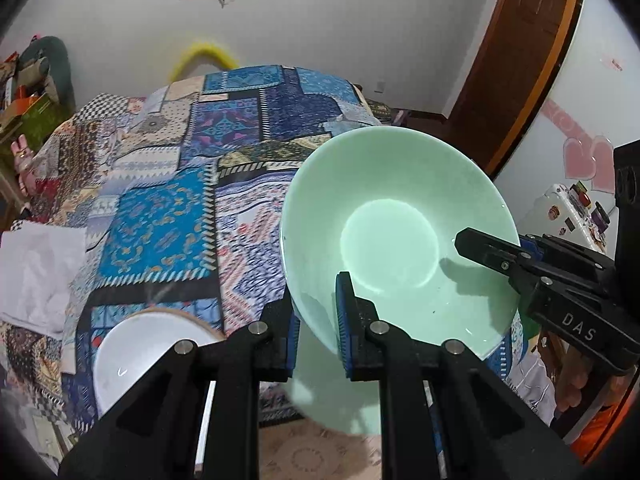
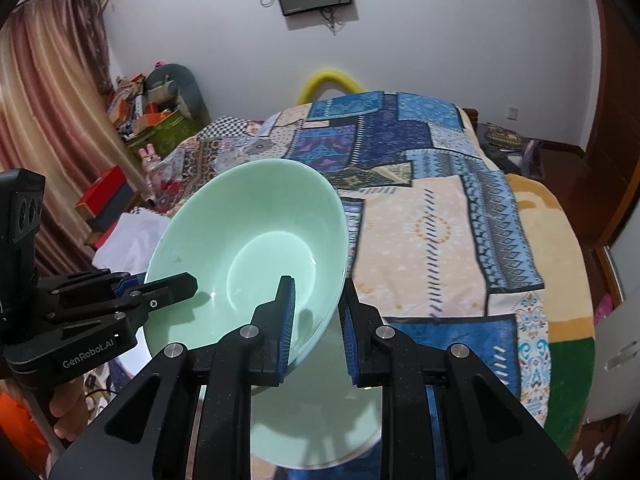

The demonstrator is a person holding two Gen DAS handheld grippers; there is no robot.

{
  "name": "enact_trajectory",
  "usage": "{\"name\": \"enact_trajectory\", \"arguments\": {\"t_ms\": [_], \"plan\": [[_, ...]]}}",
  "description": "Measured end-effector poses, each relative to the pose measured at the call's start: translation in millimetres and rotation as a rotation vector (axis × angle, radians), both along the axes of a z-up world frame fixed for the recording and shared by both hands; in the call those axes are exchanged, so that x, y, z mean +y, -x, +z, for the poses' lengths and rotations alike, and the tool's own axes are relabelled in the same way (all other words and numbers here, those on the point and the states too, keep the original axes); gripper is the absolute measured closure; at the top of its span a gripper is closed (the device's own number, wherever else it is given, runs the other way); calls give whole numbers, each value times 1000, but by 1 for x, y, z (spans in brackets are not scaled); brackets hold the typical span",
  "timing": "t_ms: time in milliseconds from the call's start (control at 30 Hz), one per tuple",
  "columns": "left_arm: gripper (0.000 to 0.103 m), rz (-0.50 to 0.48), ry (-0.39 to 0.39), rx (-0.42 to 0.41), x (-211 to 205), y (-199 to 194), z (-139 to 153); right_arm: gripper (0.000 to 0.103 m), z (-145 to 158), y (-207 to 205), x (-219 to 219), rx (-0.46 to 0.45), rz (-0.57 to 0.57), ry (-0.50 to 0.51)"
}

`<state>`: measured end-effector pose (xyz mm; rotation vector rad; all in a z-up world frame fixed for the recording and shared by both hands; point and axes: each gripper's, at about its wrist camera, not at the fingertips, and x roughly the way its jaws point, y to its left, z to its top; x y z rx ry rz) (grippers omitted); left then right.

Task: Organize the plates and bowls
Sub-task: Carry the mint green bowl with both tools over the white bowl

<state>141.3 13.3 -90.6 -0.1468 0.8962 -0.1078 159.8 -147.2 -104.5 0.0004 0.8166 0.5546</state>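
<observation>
A pale green bowl [image 1: 392,208] hangs tilted above the bed, held by both grippers at opposite sides of its rim. In the left wrist view my left gripper [image 1: 316,332] is shut on the near rim, one blue pad inside and one outside. My right gripper [image 1: 486,254] clamps the rim at the right. The right wrist view shows the same bowl [image 2: 256,216] with my right gripper [image 2: 316,328] shut on its near rim and my left gripper [image 2: 168,288] biting the left rim. A pale green plate [image 2: 320,424] lies directly below the bowl.
A white bowl with a brown rim [image 1: 148,352] sits at the lower left on the patchwork quilt [image 1: 168,224]. A white cloth [image 1: 40,272] lies at the quilt's left edge. A person's hand [image 2: 68,412] holds the left gripper's handle. Clutter and boxes [image 2: 152,120] stand by the curtain.
</observation>
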Motion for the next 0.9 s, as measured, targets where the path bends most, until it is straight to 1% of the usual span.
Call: {"name": "enact_trajectory", "arguments": {"t_ms": [300, 533, 900], "plan": [[87, 78, -8, 0, 46, 38, 1, 83, -9, 17, 41, 23, 82, -15], [87, 148, -1, 25, 82, 63, -11, 83, -17, 29, 77, 43, 156, -15], [87, 226, -6, 55, 124, 87, -29, 83, -35, 42, 125, 80, 240, 16]]}}
